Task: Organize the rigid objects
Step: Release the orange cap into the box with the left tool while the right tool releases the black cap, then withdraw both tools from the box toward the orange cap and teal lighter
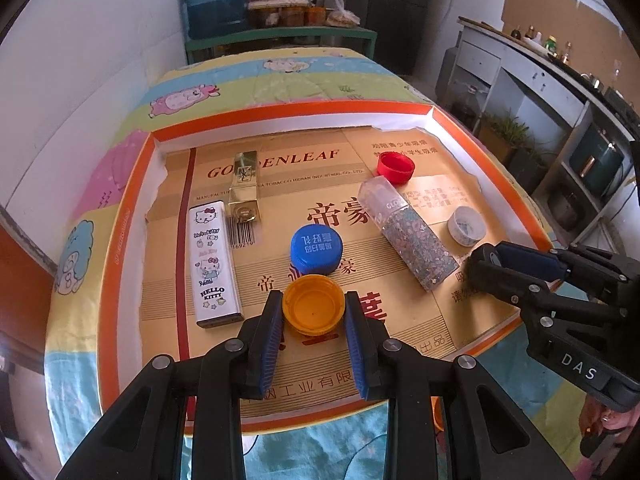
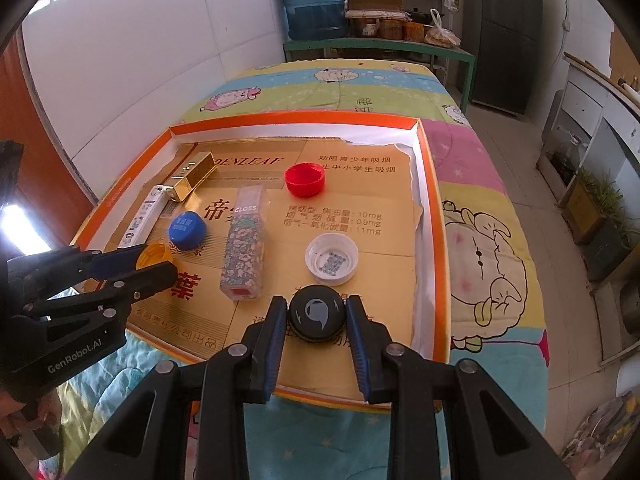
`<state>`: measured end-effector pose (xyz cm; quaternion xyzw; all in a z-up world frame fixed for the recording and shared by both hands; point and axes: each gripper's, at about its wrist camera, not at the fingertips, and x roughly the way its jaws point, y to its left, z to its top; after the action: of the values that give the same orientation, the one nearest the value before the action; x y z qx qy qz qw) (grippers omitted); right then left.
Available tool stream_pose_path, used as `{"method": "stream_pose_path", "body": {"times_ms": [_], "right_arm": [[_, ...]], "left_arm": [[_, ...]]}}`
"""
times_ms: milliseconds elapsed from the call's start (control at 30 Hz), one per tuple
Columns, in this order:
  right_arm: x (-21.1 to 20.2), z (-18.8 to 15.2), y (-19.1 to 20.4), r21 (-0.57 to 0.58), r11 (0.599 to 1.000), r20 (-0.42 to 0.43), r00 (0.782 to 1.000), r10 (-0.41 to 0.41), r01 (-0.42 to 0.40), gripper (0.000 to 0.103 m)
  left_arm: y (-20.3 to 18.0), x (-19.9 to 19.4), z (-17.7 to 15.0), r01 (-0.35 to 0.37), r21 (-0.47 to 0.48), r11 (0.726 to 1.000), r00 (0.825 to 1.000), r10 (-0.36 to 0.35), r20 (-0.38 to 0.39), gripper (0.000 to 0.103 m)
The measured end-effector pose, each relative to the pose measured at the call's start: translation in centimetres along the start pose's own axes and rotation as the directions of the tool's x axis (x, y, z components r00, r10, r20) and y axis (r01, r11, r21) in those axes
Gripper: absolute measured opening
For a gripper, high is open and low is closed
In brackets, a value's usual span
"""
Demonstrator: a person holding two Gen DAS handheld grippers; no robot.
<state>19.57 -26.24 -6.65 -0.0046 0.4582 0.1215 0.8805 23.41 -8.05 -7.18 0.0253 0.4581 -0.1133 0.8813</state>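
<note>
The left hand-held gripper (image 1: pixel 314 312) is closed narrow on an orange bottle cap (image 1: pixel 314 309), which sits open side up between its blue pads, low over the cardboard floor of an orange-rimmed tray (image 1: pixel 288 118). Just ahead of that gripper lies a blue cap (image 1: pixel 316 249), top up. Ahead and to its left a white Hello Kitty case (image 1: pixel 214 264) lies flat, with a gold box (image 1: pixel 244 188) at its far end. To the right of the blue cap, a glitter-patterned gloss box (image 1: pixel 408 232) lies on its side.

The right hand-held gripper (image 2: pixel 317 318) grips a black cap (image 2: pixel 317 316) at the tray's near edge, both pads touching its sides. Just ahead of this gripper sits a white cap (image 2: pixel 331 258), open side up. A red cap (image 2: pixel 305 179) rests farther ahead, near the tray's back wall. The tray lies on a bed covered with a cartoon-print quilt (image 2: pixel 480 248).
</note>
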Motion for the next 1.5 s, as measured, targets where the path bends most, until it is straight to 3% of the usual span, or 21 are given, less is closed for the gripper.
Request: {"method": "stream_pose_path", "body": {"times_ms": [300, 833, 1200, 1500], "right_arm": [[0.1, 0.1, -0.1, 0.012, 1.0, -0.001, 1.0, 0.001, -0.001, 0.031], [-2.3, -1.0, 0.3, 0.069, 0.996, 0.078, 0.996, -0.053, 0.048, 0.031], [-5.8, -3.2, 2.3, 0.106, 0.994, 0.128, 0.991, -0.036, 0.022, 0.031], [-9.2, -6.2, 6.1, 0.068, 0.997, 0.182, 0.982, -0.043, 0.031, 0.031]], "left_arm": [[0.4, -0.3, -0.2, 0.031, -0.018, 0.999, 1.0, -0.031, 0.006, 0.042], [1.3, -4.1, -2.4, 0.047, -0.091, 0.995, 0.996, -0.04, 0.084, 0.042], [2.4, -8.7, -5.6, 0.097, -0.139, 0.986, 0.985, -0.074, 0.157, 0.043], [2.0, -13.2, -9.5, 0.092, -0.141, 0.986, 0.971, -0.058, 0.23, 0.043]]}}
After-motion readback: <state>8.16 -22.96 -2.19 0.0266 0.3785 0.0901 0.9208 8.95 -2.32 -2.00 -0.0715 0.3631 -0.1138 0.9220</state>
